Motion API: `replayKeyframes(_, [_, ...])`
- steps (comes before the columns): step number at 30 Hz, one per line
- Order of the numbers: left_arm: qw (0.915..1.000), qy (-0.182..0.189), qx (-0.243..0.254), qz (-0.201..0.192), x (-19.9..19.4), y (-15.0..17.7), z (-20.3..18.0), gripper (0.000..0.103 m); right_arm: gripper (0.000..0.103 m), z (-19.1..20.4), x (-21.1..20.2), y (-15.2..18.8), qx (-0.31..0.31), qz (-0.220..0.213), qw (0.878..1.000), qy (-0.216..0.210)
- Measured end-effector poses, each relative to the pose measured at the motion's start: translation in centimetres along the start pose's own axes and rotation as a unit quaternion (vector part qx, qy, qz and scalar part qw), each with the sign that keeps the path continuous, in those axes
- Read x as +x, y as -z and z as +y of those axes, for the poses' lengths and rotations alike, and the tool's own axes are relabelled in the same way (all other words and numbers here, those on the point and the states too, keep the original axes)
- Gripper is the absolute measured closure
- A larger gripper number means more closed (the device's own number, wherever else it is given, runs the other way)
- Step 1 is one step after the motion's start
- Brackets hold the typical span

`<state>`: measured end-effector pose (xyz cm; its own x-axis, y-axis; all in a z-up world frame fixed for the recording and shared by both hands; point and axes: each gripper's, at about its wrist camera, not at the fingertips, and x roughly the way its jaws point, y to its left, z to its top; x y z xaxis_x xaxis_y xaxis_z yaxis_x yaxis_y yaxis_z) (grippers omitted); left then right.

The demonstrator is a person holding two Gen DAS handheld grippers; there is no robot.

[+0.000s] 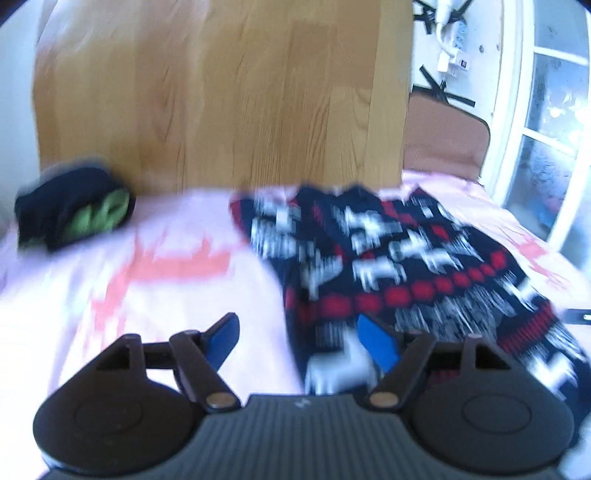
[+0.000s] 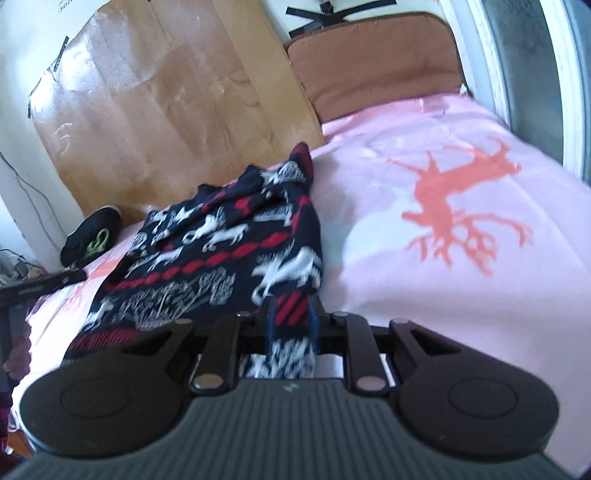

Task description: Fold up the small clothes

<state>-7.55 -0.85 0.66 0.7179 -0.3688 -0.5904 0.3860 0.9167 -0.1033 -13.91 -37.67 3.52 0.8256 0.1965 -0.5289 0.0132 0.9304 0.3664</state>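
While right gripper pinches sweater hem, left gripper spread beside it.

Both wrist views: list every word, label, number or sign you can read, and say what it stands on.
No text reads clearly in either view.
Paper sheet at the top left corner of the right wrist view: dark print, too small and cut off to read.
White plug on the wall: marks too blurred.
Patterned sweater and pink blanket: pictures only, no words.

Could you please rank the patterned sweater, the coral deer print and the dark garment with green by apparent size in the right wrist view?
1. patterned sweater, nearest the camera
2. coral deer print
3. dark garment with green, farthest away
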Motion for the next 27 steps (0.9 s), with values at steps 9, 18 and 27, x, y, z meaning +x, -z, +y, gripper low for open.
replayKeyframes(9, [0.9827,0.105,-0.106,0.110,-4.1,6.0,0.7,0.044,0.062,0.4,-2.4,3.1,-0.014,0.037,0.999,-0.033])
replayKeyframes(18, [0.9878,0.083,-0.051,0.121,-4.3,7.6,-3.8,0.087,0.090,1.3,-5.4,5.0,-0.042,0.001,0.999,-0.002])
replayKeyframes(27, [0.9827,0.102,-0.062,0.142,-5.3,7.7,-3.0,0.065,0.092,-2.3,-7.9,5.3,0.023,0.026,0.999,-0.033])
